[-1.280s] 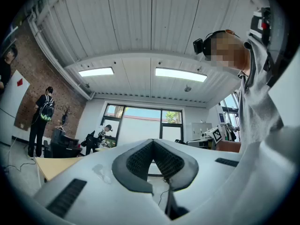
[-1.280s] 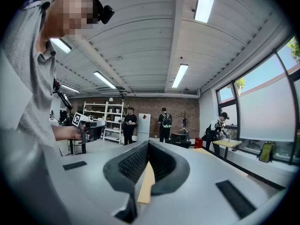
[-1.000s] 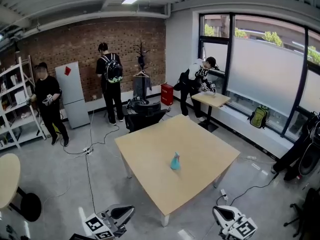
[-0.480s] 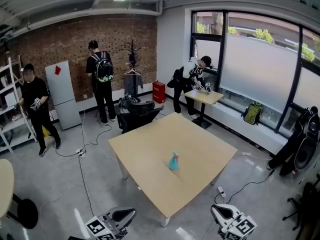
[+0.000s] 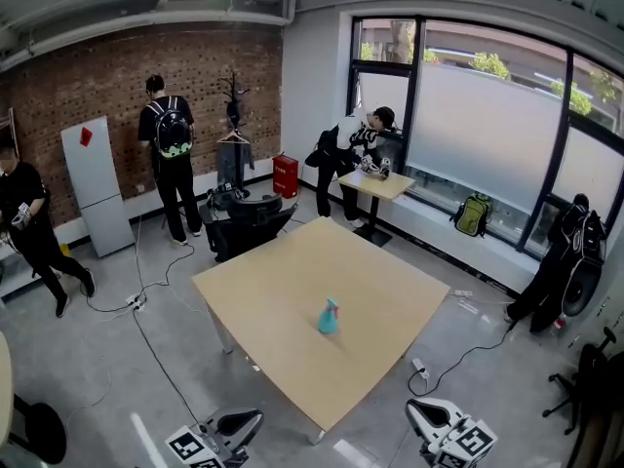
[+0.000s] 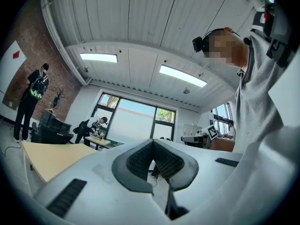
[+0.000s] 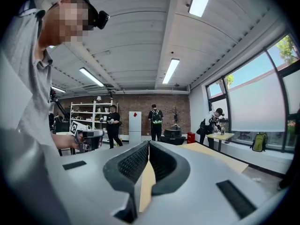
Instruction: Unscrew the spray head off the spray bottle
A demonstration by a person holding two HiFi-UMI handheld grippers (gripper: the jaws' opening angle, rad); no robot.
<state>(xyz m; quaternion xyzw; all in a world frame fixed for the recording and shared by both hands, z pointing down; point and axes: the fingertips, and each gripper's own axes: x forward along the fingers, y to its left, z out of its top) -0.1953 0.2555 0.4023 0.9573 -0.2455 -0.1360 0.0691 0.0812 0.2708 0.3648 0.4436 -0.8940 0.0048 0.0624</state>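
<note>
A small teal spray bottle [image 5: 329, 317] stands upright near the middle of a light wooden table [image 5: 283, 281] in the head view. My left gripper [image 5: 252, 419] shows at the bottom edge, well short of the table's near corner, jaws shut and empty. My right gripper [image 5: 417, 413] is at the bottom right, also shut with nothing held. In the left gripper view the left gripper [image 6: 152, 143] has its pads together and the table [image 6: 51, 156] lies at far left. In the right gripper view the right gripper [image 7: 148, 145] is closed, with the table [image 7: 215, 156] to the right. The bottle is hidden in both gripper views.
Several people stand around the room: one with a backpack [image 5: 172, 154] by the brick wall, one bent over a small table [image 5: 375, 184] at the window. A dark office chair [image 5: 246, 224] sits behind the table. Cables [image 5: 146, 330] run over the floor left of the table.
The head view has shifted: the table and bottle sit slightly further left and lower in the frame, and the room has slid leftward. Both grippers stay shut at the bottom edge.
</note>
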